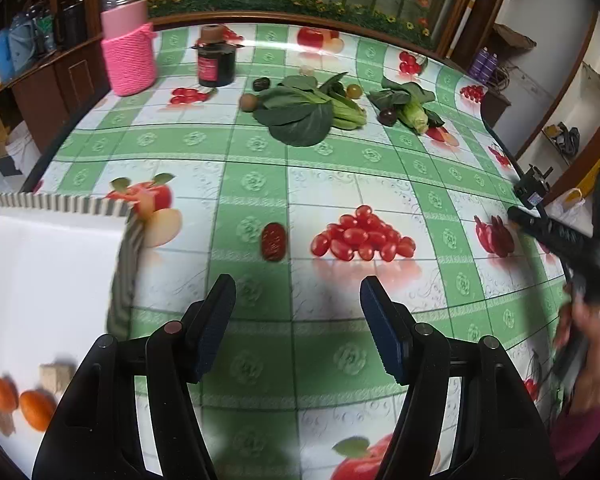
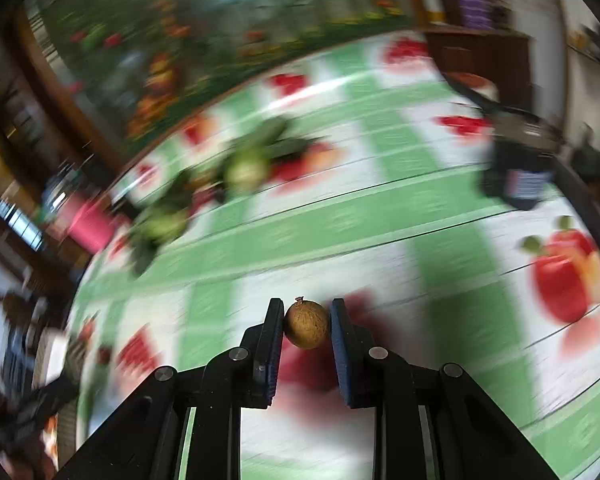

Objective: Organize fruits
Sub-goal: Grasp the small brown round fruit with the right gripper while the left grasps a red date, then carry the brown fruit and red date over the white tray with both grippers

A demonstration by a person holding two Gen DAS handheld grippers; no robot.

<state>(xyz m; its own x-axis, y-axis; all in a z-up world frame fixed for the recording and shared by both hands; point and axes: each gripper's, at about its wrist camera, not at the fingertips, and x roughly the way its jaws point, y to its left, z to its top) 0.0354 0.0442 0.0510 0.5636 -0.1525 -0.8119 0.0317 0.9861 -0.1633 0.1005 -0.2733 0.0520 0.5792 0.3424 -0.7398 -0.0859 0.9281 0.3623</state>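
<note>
Right gripper (image 2: 306,324) clamped on a small brown longan (image 2: 307,323). Left gripper (image 1: 298,312) wide open, holding nothing. White tray (image 1: 40,280) at 9 o'clock: two orange fruits (image 1: 20,402), tan bits. Red date (image 1: 274,242) at 12, on the tablecloth (image 1: 300,168).

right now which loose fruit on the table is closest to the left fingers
The dark red date, lying alone on the cloth just ahead of the open left gripper. The brown kiwi and dark plum sit much farther back, beside the leafy greens.
</note>
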